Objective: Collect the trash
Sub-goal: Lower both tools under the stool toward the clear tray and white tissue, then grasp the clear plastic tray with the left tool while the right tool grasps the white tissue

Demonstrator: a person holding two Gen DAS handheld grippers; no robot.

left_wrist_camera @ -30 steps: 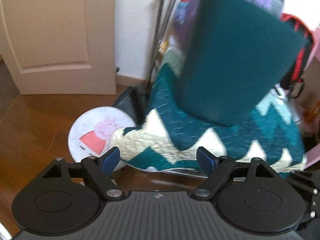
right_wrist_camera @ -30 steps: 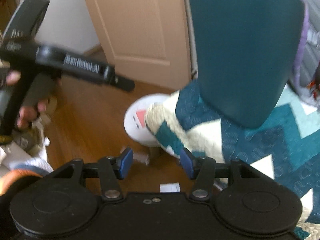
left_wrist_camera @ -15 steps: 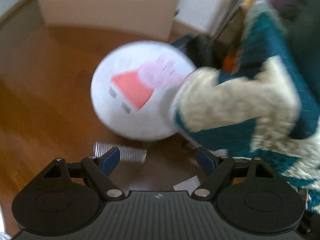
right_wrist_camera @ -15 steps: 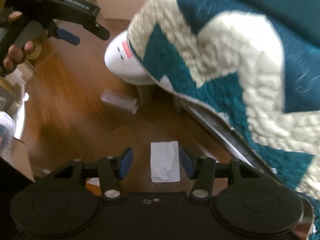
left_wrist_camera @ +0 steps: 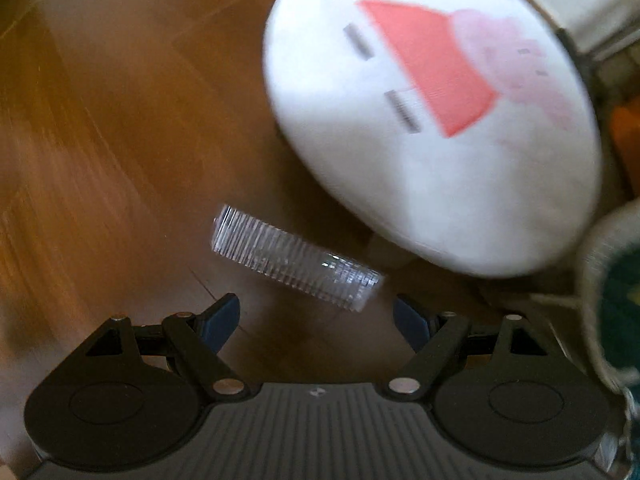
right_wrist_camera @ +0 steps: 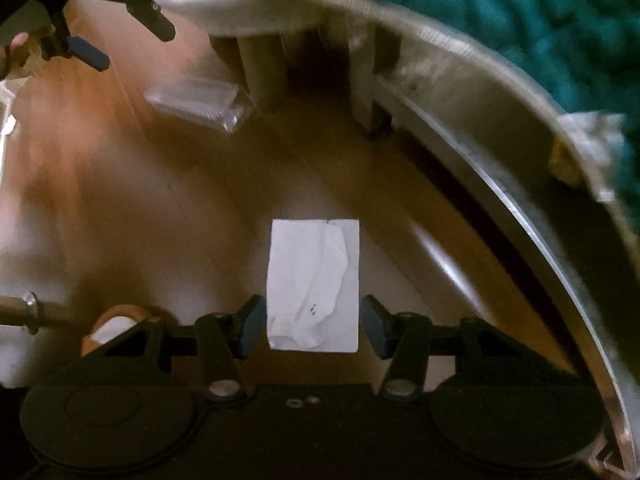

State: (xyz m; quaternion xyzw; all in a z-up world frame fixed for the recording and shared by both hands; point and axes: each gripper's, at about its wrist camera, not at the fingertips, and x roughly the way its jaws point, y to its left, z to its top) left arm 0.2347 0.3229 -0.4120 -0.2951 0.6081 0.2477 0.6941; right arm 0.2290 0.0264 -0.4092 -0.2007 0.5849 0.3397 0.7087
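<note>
A clear ribbed plastic wrapper (left_wrist_camera: 294,263) lies on the wooden floor just ahead of my left gripper (left_wrist_camera: 316,318), which is open and empty above it. The wrapper also shows in the right wrist view (right_wrist_camera: 198,102). A crumpled white paper rectangle (right_wrist_camera: 314,284) lies flat on the floor, its near end between the open fingers of my right gripper (right_wrist_camera: 314,328). The left gripper (right_wrist_camera: 86,46) appears at the top left of the right wrist view.
A round white stool with a cartoon pig print (left_wrist_camera: 432,112) stands just beyond the wrapper; its legs (right_wrist_camera: 260,68) show in the right wrist view. A teal and cream quilt (right_wrist_camera: 540,32) hangs over a curved metal frame (right_wrist_camera: 516,216) on the right.
Both grippers have dropped toward the floor. The wrapper now sits close in front of the left gripper, and the white paper has come between the right gripper's fingers.
</note>
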